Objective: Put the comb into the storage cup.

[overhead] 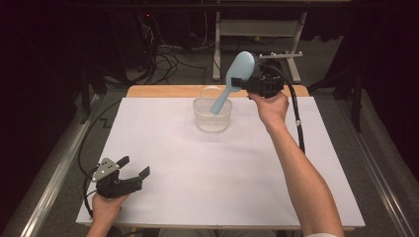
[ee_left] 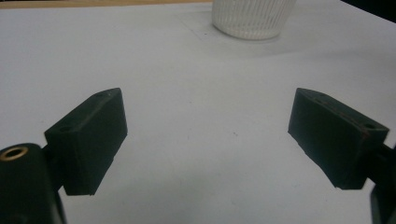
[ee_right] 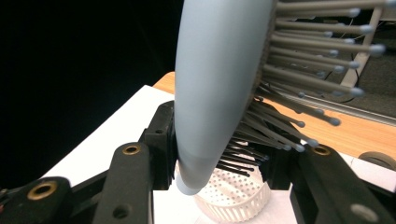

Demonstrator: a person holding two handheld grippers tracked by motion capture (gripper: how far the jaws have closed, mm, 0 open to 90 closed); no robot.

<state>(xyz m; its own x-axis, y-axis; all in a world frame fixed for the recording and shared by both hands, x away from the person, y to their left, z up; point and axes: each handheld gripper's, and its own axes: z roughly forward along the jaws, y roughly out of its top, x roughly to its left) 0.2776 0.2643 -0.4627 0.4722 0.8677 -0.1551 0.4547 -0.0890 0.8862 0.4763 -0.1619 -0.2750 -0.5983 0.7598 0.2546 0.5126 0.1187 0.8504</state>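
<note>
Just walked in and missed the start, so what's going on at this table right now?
A person works at a white-covered table with a gripper in each hand. The right gripper is shut on a pale blue hairbrush, clamped at the head, bristles against one jaw. The brush is tilted, its handle pointing down into a clear ribbed basket at the table's far side. The left gripper rests near the front left corner, jaws open and holding nothing.
</note>
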